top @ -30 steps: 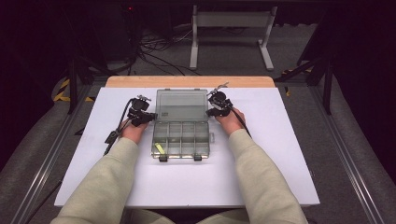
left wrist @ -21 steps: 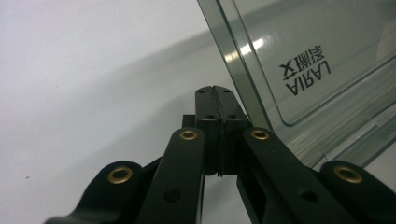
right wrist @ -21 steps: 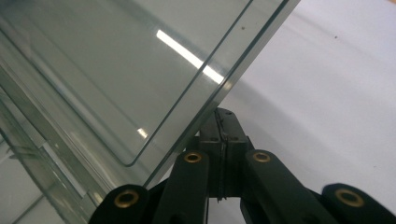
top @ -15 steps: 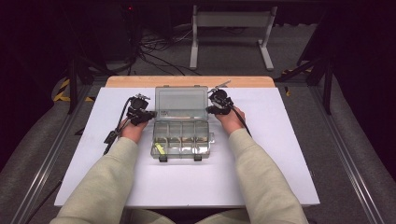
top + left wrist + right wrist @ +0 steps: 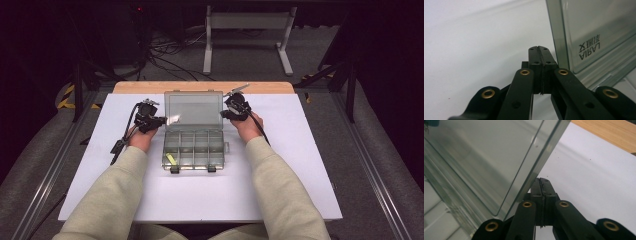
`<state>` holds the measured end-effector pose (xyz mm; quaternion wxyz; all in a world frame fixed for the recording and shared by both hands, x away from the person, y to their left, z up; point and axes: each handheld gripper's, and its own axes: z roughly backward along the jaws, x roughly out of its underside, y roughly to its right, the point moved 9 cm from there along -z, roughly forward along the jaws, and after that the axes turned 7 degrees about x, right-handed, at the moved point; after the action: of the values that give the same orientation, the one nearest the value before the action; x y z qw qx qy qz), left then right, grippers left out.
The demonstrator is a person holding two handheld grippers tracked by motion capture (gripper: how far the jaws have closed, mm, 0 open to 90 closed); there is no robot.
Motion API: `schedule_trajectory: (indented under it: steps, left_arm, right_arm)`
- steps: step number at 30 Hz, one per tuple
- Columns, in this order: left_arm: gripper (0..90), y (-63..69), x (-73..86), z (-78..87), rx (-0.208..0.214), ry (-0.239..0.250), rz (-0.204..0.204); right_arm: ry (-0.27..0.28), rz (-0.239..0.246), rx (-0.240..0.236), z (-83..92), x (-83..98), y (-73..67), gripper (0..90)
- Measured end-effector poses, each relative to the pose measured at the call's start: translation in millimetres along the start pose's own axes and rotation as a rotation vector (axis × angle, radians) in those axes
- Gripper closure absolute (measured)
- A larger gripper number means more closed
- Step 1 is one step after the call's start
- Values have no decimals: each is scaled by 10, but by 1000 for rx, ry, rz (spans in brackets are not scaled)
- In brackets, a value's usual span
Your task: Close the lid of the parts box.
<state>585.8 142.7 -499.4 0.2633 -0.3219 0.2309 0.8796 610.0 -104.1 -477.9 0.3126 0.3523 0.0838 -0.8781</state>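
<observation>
you are keeping left gripper (image 5: 156,121) closed, jaws pressing together, holding nothing, just beside left edge of raised lid (image 5: 193,107). clear organizer box (image 5: 194,149) is lying open at middle of white table (image 5: 310,165). right gripper (image 5: 229,113) also closed and empty, sitting beside lid's right edge.

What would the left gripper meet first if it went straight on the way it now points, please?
Probably nothing but the white table. The left gripper, jaws shut, points just past the left edge of the organizer box's raised clear lid, beside its tips. Depth is unclear, so it might graze that edge.
</observation>
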Motion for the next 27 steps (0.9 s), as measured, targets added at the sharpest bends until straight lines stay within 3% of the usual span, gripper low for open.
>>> schedule_trajectory:
  steps: [8,27]
  left_arm:
    - [894,5,-29,40,-5,19,-16]
    - [884,127,-134,300,25,82,-62]
  right_arm:
    - [26,0,-4,58,-39,-9,900]
    - [105,51,-36,421,-159,-104,900]
